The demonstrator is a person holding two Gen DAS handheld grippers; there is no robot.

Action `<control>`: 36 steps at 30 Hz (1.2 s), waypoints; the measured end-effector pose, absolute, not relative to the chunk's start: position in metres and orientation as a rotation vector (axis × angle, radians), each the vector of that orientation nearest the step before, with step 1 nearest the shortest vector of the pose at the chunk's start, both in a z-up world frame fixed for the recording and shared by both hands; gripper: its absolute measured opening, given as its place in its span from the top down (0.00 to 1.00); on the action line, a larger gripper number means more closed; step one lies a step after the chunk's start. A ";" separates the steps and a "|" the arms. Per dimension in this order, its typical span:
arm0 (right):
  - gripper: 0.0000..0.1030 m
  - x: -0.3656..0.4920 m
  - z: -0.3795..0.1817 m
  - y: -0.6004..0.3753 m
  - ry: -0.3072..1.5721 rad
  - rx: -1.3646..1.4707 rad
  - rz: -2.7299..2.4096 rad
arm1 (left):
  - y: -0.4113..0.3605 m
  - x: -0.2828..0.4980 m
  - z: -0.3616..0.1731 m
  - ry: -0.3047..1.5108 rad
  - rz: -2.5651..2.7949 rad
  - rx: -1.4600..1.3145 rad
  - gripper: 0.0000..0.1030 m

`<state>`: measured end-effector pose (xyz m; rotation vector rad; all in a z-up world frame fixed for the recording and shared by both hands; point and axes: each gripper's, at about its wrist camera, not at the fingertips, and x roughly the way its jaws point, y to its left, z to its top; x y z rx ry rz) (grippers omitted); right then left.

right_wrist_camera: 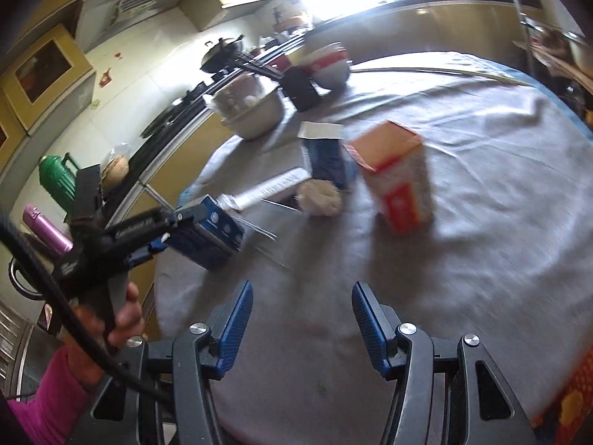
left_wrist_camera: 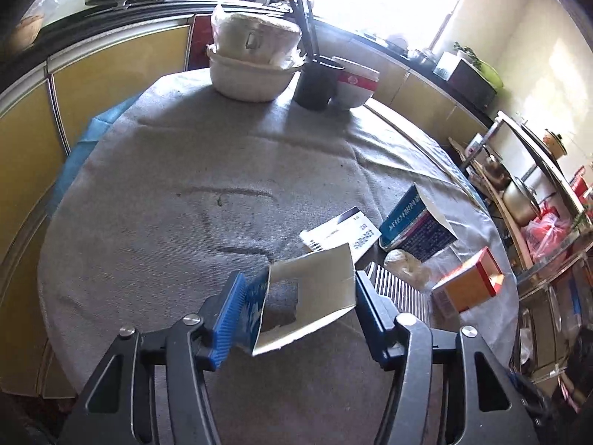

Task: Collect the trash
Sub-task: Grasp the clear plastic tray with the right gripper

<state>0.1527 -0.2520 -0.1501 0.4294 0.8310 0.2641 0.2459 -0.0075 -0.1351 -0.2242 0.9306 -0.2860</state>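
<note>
My left gripper (left_wrist_camera: 298, 304) is shut on an opened blue and white carton (left_wrist_camera: 311, 293), its fingers pressing the carton's sides above the grey tablecloth (left_wrist_camera: 185, 193). The same carton (right_wrist_camera: 211, 237) shows in the right wrist view, held off the table's left edge. My right gripper (right_wrist_camera: 302, 319) is open and empty over the near part of the table. Other trash lies on the cloth: a blue box (left_wrist_camera: 415, 222), a flat white packet (left_wrist_camera: 343, 233), a crumpled paper wad (left_wrist_camera: 402, 261), an orange and red box (left_wrist_camera: 469, 283) and a striped foil strip (left_wrist_camera: 400, 289).
Stacked white bowls (left_wrist_camera: 252, 63), a black chopstick holder (left_wrist_camera: 315, 81) and a red-banded bowl (left_wrist_camera: 354, 85) stand at the table's far edge. Yellow cabinets (left_wrist_camera: 92, 85) line the wall. A shelf with pots (left_wrist_camera: 526, 193) stands right of the table.
</note>
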 end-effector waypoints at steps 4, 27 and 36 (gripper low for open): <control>0.42 0.181 -0.155 -0.235 0.832 0.377 0.292 | 0.001 0.240 -0.131 0.937 -0.286 -0.181 0.44; 0.43 0.242 -0.177 -0.192 0.853 0.179 0.353 | 0.029 0.205 -0.122 0.988 -0.390 -0.252 0.45; 0.65 0.220 -0.179 -0.182 0.894 0.197 0.397 | 0.037 0.192 -0.123 1.001 -0.385 -0.279 0.45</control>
